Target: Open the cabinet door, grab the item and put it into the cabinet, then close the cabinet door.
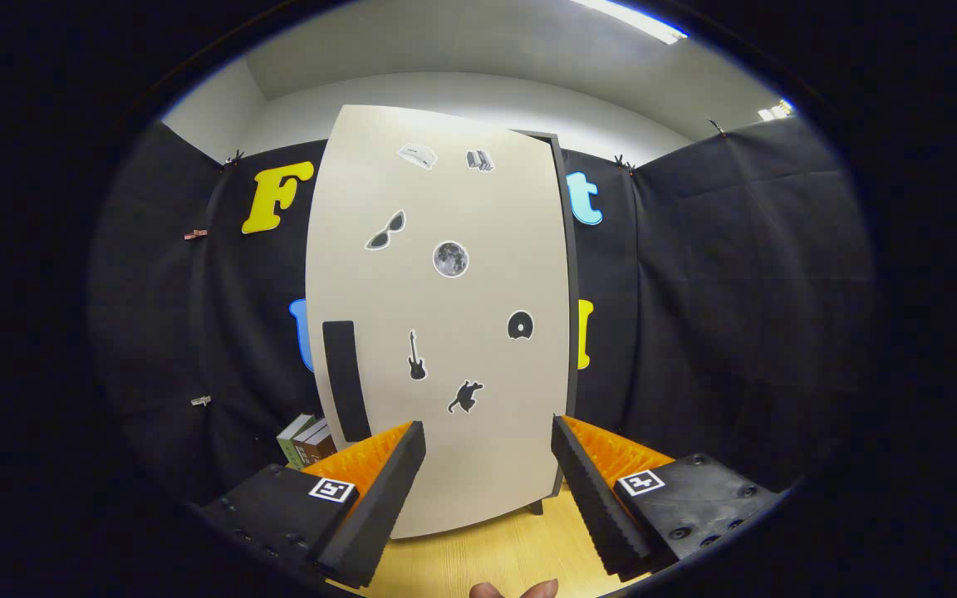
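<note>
Gripper view: cabinet door [445,316] beyond spread, empty tongs [488,453].

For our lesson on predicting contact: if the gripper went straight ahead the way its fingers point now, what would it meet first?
Most likely the cabinet door. The gripper is open and empty, and its fingers frame the door's lower face; the black handle sits off-line. How far off the door is remains unclear.

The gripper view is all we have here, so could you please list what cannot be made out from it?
- Cabinet interior: hidden behind the closed cabinet door.
- Books: partly covered by the door's edge and one finger of the open hand-held gripper; titles too small.
- Hand: cut off below the fingers, just fingertips visible.
- Stickers on the door: small, details unclear.
</note>
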Motion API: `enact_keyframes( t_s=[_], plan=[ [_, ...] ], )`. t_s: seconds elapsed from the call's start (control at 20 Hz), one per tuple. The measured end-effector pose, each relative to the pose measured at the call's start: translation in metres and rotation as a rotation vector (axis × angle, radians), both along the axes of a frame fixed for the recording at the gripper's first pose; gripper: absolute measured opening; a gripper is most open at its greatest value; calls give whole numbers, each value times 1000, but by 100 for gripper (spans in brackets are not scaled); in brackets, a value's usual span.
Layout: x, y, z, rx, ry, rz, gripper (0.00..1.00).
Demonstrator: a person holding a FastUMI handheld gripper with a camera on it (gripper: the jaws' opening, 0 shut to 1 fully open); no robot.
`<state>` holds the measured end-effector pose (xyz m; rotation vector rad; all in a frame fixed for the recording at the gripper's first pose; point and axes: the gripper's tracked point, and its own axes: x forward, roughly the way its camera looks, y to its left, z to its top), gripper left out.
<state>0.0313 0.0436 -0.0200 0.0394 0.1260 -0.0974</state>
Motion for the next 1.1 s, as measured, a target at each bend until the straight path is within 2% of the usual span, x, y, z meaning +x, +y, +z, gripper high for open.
enact_keyframes(
  t_s=[1.1],
  plan=[
    [-6, 17, 1, 1, 1, 32, 99]
  ],
)
